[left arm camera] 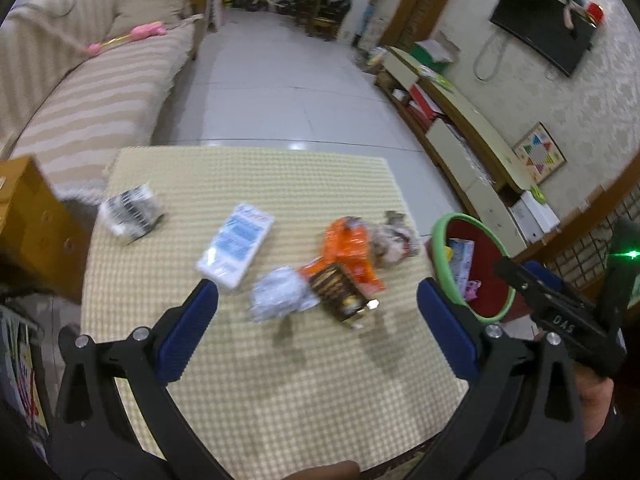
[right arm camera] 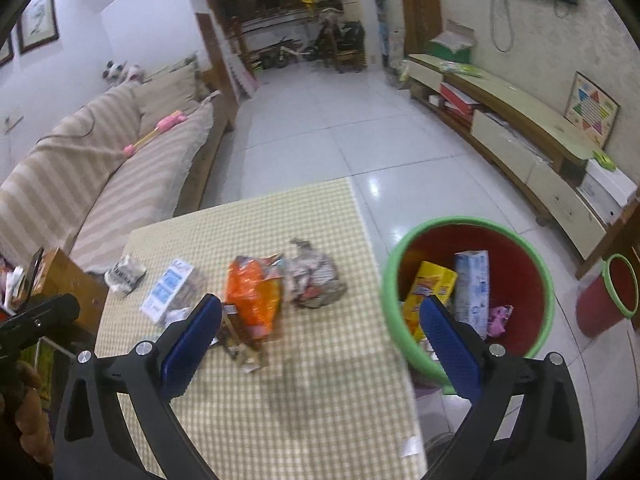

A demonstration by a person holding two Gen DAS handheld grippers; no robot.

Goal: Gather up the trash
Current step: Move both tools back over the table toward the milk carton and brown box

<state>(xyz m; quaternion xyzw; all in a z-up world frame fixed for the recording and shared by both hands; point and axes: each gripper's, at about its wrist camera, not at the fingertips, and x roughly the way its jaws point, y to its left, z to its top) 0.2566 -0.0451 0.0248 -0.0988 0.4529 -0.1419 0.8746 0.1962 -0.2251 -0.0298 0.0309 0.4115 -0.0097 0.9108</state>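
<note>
Both hand-held grippers hanging over the near edge of the counter [left arm camera: 248, 400], which is wearing a yellow checked cloth. Left hand-held gripper [left arm camera: 318, 300] w/ blue pads spread wide apart, nothing between them; right hand-held gripper [right arm camera: 320, 316] likewise gaping wide, nothing held. Trash sitting on the cloth: crumpled b/w wrapper [left arm camera: 130, 212] lying toward the far left, well apart from the rest; white-and-blue packet [left arm camera: 236, 246] lying flat near the middle; crumpled silvery ball [left arm camera: 280, 294] just beside a brown-and-gold box [left arm camera: 340, 294], which is leaning tilted against an orange bag [left arm camera: 346, 248]; grey crumpled bag [left arm camera: 394, 240] touching the orange one on its far right side. Red bin w/ green rim [right arm camera: 472, 222] standing on the floor just off the counter's right edge, already holding a yellow box [right arm camera: 430, 286], a white-blue carton [right arm camera: 472, 284] upright, and a small pink wrapper [right arm camera: 500, 318]. Second red bin, same green rim [right arm camera: 622, 286], sitting farther right by the wall. Striped sofa [right arm camera: 100, 184] running along the left, pink toy [right arm camera: 160, 130] lying on it. Both views slightly blurred.
</note>
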